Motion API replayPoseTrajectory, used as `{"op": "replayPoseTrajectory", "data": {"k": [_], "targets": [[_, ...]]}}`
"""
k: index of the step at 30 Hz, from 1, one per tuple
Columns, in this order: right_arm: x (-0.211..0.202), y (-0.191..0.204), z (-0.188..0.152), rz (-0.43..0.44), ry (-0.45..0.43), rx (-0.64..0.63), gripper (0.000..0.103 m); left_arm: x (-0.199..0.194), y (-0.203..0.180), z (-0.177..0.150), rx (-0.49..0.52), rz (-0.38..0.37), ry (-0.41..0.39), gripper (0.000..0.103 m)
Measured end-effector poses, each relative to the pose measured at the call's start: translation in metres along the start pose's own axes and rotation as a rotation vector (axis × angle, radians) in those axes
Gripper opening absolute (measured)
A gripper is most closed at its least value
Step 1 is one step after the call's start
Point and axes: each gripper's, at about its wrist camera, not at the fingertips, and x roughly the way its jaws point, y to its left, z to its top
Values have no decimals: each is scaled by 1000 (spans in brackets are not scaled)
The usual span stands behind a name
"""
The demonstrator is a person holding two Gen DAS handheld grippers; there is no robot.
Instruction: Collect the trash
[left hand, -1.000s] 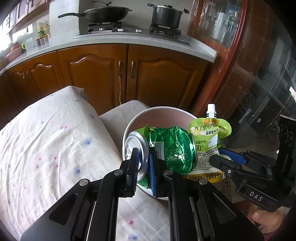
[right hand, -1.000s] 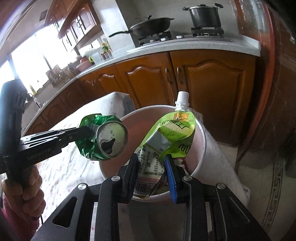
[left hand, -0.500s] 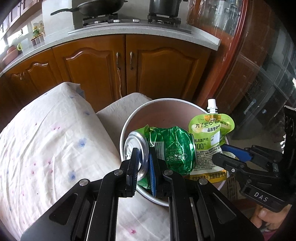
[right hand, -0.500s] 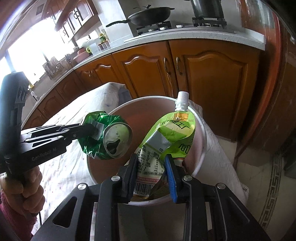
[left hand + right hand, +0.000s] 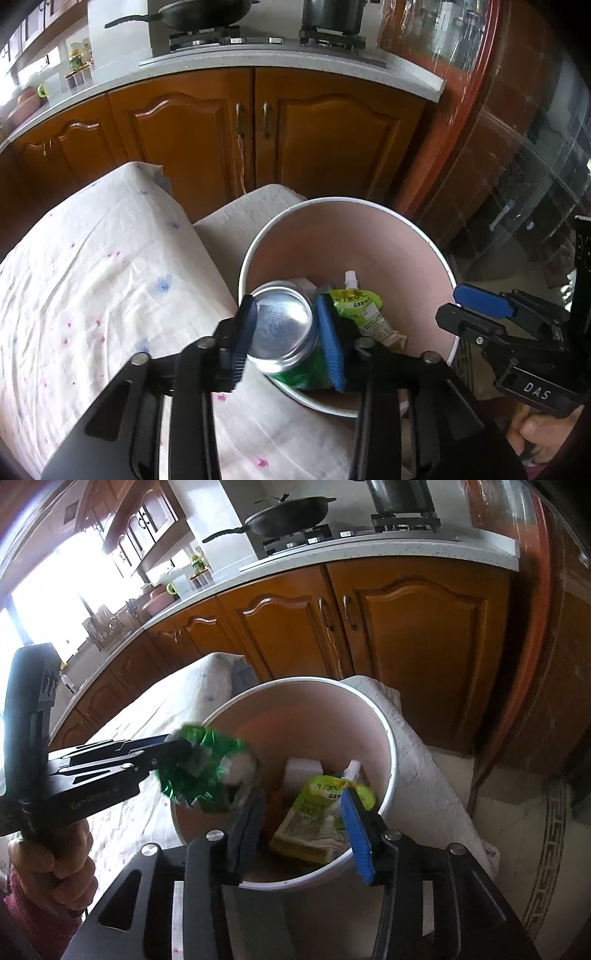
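**Can and pouch at the bin**

Left wrist view: my left gripper (image 5: 286, 332) has its jaws spread wide, and the green can (image 5: 284, 334) sits between them, silver end toward the camera. I cannot tell whether the pads touch it. The can is over the near rim of the bin (image 5: 424, 236). The pouch (image 5: 360, 308) lies inside the bin. My right gripper (image 5: 469, 306) hovers by the bin's right rim, beside a white cloth (image 5: 92, 288).

Right wrist view: my right gripper (image 5: 304, 829) is released, jaws wide apart and holding nothing. The pouch (image 5: 317, 816) lies at the bottom of the bin (image 5: 388, 738), next to a white block (image 5: 303, 770). The can (image 5: 203, 771), blurred, is at the left gripper's (image 5: 181, 751) tip, over the bin's left rim.
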Motion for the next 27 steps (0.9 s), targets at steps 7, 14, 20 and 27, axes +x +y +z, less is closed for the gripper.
{"op": "replayPoseTrajectory", "data": {"k": [7,14,20,27], "targets": [[-14,-7,-5,19,-45,44,51,-11,7,-5,-31,-1,-21,38],[-28,-6,-15,64,-124,97,68,-29,19,-19,-76,2,-53,45],[-39,2,-24,92,-179,131,79,-45,31,-34,-117,5,-71,57],[-46,21,-38,130,-220,163,84,-68,48,-59,-167,14,-97,67]]}}
